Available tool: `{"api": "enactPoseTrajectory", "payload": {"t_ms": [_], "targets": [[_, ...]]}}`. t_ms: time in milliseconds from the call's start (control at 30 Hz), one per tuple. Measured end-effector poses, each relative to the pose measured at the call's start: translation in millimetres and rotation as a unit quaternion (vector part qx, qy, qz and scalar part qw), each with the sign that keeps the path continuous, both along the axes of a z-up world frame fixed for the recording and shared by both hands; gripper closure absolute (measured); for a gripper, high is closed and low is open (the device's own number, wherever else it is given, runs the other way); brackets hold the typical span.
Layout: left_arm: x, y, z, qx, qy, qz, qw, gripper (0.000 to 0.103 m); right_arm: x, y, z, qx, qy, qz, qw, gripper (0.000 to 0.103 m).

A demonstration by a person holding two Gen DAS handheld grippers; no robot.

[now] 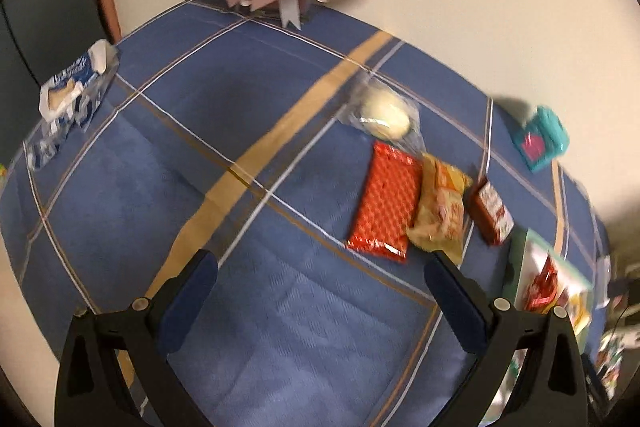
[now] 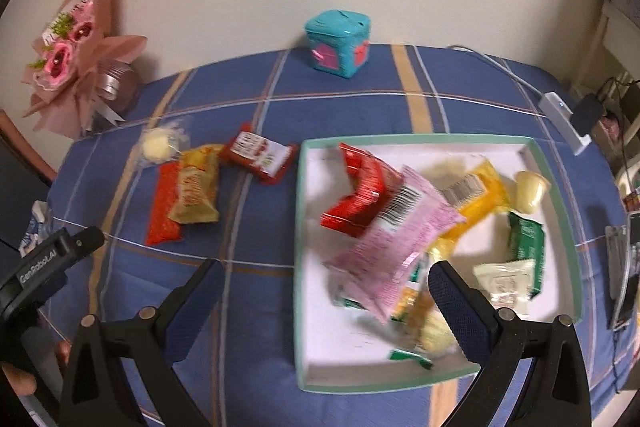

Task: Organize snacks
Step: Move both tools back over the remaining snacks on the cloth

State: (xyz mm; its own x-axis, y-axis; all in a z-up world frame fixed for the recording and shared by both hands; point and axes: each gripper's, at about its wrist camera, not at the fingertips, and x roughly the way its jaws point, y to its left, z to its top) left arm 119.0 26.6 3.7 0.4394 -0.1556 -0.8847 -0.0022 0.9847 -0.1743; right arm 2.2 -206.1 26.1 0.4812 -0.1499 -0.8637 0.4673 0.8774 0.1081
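Pink packet (image 2: 394, 245) lies in tray (image 2: 556, 183) ahead of right claw (image 2: 324, 291).

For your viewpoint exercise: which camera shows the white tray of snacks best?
The right wrist view: the white tray sits whole in frame, its green rim and the packets inside visible. The left wrist view catches only a corner of it at the right edge, partly behind a claw finger.

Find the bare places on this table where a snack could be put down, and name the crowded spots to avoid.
Free: the wide blue cloth between the blue-and-white wrapper and the red patterned packet; also the strip between the teal box and the tray. Crowded: the tray's middle, piled with packets, and the snack cluster left of it around the yellow packet.
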Motion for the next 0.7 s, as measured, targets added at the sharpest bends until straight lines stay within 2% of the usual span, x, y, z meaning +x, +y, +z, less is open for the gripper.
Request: {"api": "enactPoseTrajectory", "payload": {"t_ms": [200, 400, 533, 700], "targets": [[11, 3, 0, -0.01, -0.013, -0.008, 0.9998, 0.0, 11, 4, -11, 0.038, -0.006, 0.0, 0.999, 0.0], [18, -9, -3, -0.039, -0.015, -0.04, 0.9983, 0.0, 22, 4, -19, 0.042, -0.001, 0.005, 0.999, 0.0], [24, -21, 0, -0.019, -0.027, -0.053, 0.998, 0.0, 29, 4, -17, 0.036, -0.011, 0.01, 0.999, 0.0], [34, -31, 0, 0.002, -0.03, -0.047, 0.9984, 0.0, 40, 0, -15, 0.036, -0.02, 0.007, 0.999, 0.0]]}}
